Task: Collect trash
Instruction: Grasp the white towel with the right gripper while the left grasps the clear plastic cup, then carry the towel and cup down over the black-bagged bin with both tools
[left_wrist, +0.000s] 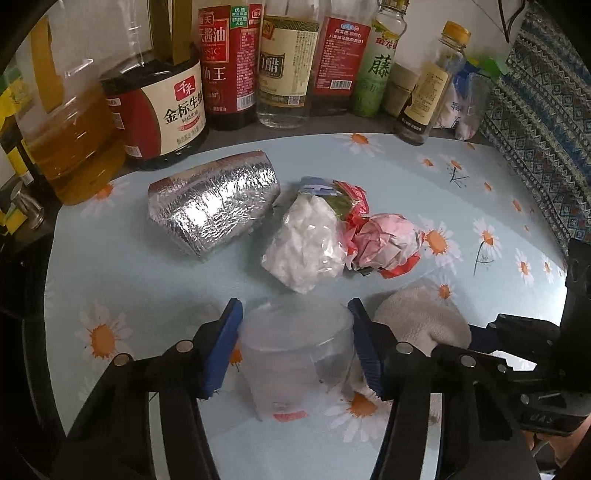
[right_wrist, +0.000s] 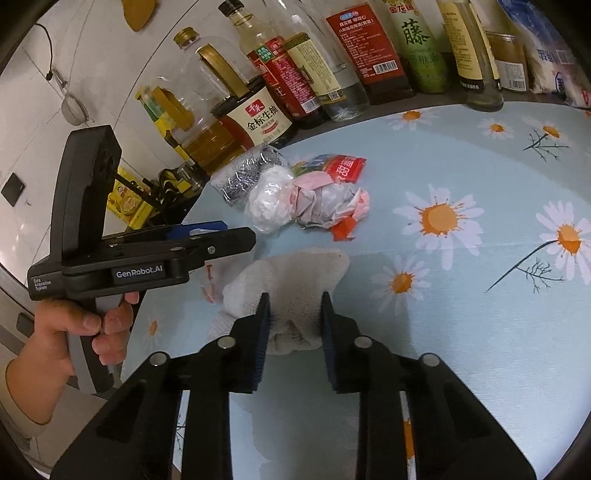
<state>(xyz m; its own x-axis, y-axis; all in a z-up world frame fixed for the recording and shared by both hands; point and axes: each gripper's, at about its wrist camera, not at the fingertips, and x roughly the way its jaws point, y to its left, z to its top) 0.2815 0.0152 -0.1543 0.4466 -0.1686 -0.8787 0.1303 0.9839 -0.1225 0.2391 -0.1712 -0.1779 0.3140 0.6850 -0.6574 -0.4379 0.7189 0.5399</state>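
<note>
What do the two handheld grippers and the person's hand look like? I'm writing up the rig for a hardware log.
Both are matte black plastic. The left gripper has ribbed blue pads and round silver pins along its linkages. The right gripper looks the same, its pads darker. Seen from the right wrist, the left unit's body bears white "GenRobot.AI" lettering and an upright black mast. The left hand is bare, with a beige cuff.

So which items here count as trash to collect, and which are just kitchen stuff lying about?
Trash for the job:
clear plastic cup, between the left gripper jaws
white cloth, in the right gripper
foil pouch
bagged tissue
crumpled wrappers

Just lying about:
sauce bottles
oil jug
</note>
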